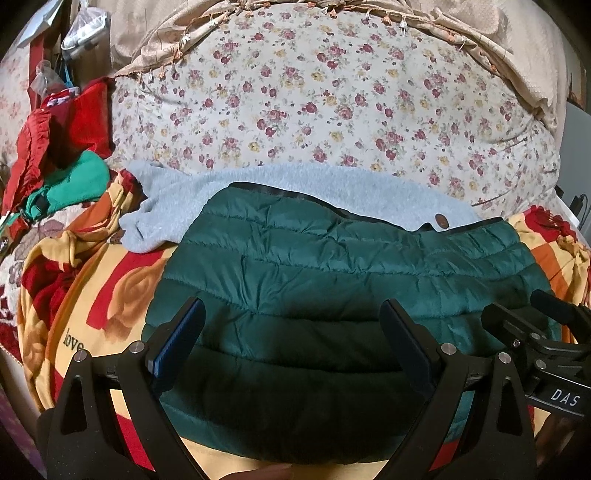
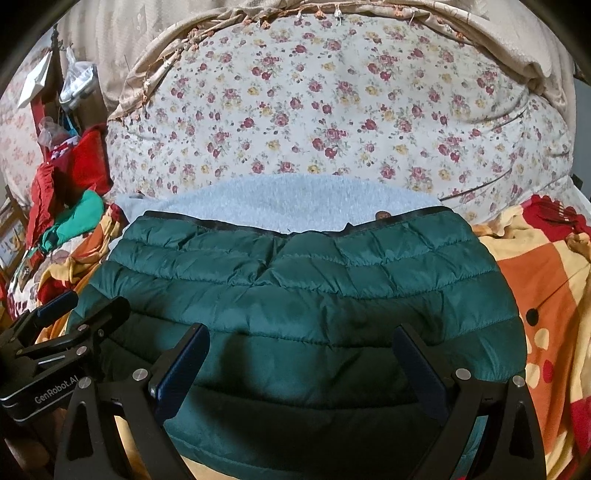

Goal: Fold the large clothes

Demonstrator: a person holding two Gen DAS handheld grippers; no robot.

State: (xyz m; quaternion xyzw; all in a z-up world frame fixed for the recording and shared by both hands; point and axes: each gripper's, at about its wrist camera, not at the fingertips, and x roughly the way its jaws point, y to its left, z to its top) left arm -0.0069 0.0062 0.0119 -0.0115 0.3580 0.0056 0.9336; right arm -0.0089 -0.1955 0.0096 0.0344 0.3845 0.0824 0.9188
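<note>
A dark green quilted puffer jacket (image 1: 332,266) lies folded into a wide block on the bed; it fills the middle of the right wrist view (image 2: 295,288) too. A light blue fleece garment (image 1: 258,192) lies under and behind it and also shows in the right wrist view (image 2: 280,199). My left gripper (image 1: 293,336) is open and empty, its fingers spread just above the jacket's near part. My right gripper (image 2: 301,354) is open and empty, also over the jacket's near part. The right gripper shows at the left wrist view's right edge (image 1: 535,332), the left gripper at the right wrist view's left edge (image 2: 66,321).
The jacket rests on a yellow, red and orange blanket (image 1: 92,295). A large floral bedding mound (image 1: 314,103) rises behind. A pile of red and green clothes (image 1: 62,155) sits at the left. A beige fringed cloth (image 2: 258,14) drapes over the back.
</note>
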